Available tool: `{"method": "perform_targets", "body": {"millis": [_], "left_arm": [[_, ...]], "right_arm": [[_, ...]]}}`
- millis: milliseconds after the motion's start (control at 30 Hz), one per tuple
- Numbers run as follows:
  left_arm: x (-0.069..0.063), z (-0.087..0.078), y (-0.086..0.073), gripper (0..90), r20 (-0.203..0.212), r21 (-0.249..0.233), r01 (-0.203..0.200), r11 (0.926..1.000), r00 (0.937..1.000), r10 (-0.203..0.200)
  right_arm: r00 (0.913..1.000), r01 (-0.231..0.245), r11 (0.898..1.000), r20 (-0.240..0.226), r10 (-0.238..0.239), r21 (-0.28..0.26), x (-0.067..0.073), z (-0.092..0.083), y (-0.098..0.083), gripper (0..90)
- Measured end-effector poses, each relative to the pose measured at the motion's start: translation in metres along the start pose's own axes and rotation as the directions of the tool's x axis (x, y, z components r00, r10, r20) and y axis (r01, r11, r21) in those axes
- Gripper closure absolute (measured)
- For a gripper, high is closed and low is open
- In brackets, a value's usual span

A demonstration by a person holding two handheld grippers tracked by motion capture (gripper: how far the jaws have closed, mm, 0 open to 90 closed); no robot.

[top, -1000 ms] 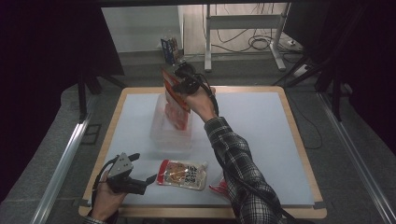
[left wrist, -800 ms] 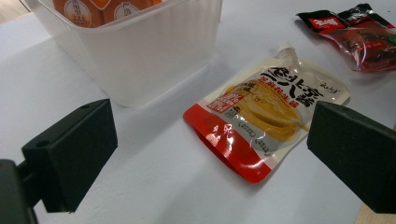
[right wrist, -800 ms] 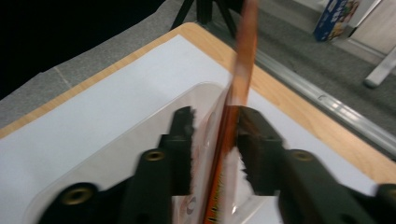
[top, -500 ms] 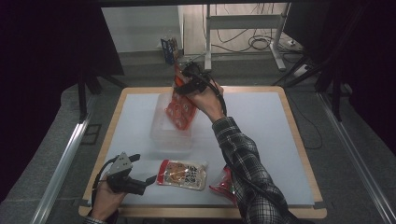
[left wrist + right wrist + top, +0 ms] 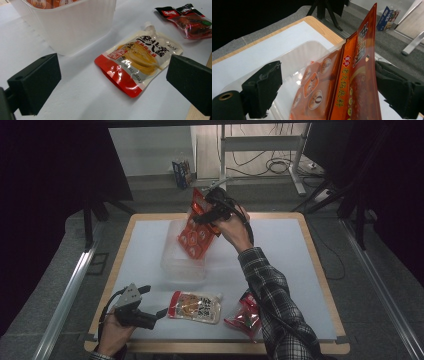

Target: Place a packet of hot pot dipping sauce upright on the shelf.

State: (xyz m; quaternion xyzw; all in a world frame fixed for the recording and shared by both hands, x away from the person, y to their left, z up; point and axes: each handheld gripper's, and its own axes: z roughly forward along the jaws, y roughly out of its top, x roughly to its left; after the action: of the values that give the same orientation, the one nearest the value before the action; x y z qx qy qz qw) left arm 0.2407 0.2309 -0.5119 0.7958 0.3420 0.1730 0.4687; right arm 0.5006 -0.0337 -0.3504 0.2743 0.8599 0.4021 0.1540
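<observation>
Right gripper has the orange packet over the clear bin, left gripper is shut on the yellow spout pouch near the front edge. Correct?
Not quite. The left gripper is open; the yellow spout pouch lies free on the table, as the left gripper view shows. The right gripper has the orange packet over the clear bin.

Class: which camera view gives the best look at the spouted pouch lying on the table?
The left gripper view: the pouch lies close and unobstructed between its jaws, spout and print clear. The high view shows it whole but small, beside the left gripper.
</observation>
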Motion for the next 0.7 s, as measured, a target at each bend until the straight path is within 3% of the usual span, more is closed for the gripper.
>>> {"method": "perform_targets", "body": {"millis": [367, 700], "left_arm": [[-0.001, 0.0, 0.0, 0.0, -0.013, -0.004, -0.005, 1.0, 0.9999, 0.005], [-0.004, 0.001, 0.001, 0.0, -0.021, -0.006, -0.039, 0.9992, 0.999, 0.039]], "right_arm": [[0.9999, 0.009, 1.0, -0.008, -0.009, 0.012, -0.004, -0.022, -0.013, 1.5], [0.9998, 0.016, 1.0, -0.014, -0.015, 0.006, -0.002, -0.038, -0.031, 0.0]]}}
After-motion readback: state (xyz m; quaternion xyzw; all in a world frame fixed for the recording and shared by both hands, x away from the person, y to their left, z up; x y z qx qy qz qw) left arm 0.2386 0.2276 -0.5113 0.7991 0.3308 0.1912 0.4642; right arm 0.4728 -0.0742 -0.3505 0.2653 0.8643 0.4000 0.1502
